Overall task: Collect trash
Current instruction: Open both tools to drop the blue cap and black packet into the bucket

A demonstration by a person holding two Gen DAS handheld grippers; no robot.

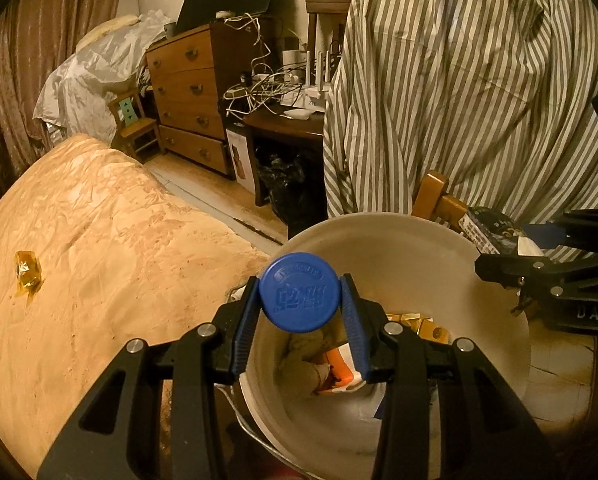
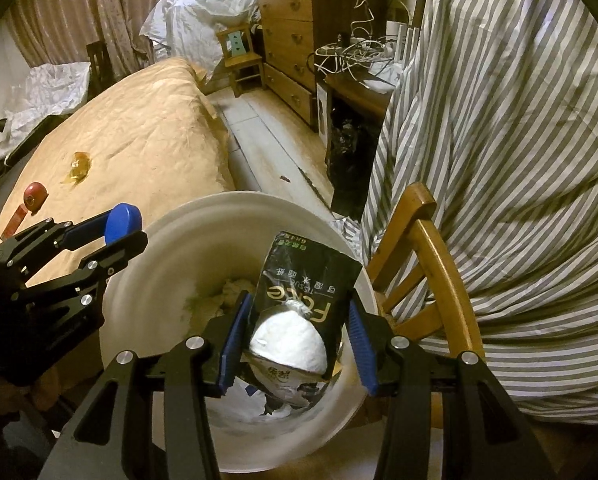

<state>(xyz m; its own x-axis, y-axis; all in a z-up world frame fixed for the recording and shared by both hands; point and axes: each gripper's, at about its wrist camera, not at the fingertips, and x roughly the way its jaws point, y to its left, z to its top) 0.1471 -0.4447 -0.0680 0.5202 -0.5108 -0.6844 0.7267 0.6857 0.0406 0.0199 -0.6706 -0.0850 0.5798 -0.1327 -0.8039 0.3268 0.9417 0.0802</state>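
One view only: wrappers [image 1: 341, 364] under blue cap [image 1: 299, 292].

"FACE TISSUE" inverted on black tissue pack [image 2: 311, 280]

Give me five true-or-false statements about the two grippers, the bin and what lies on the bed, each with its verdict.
1. The left gripper holds a blue bottle cap between its pads. True.
2. The right gripper is empty. False: it holds a black tissue pack with white tissue bulging out.
3. Both grippers are over the white bin. True.
4. The bin has nothing in it. False: crumpled paper and an orange wrapper lie inside.
5. An amber wrapper lies on the bed cover. True.
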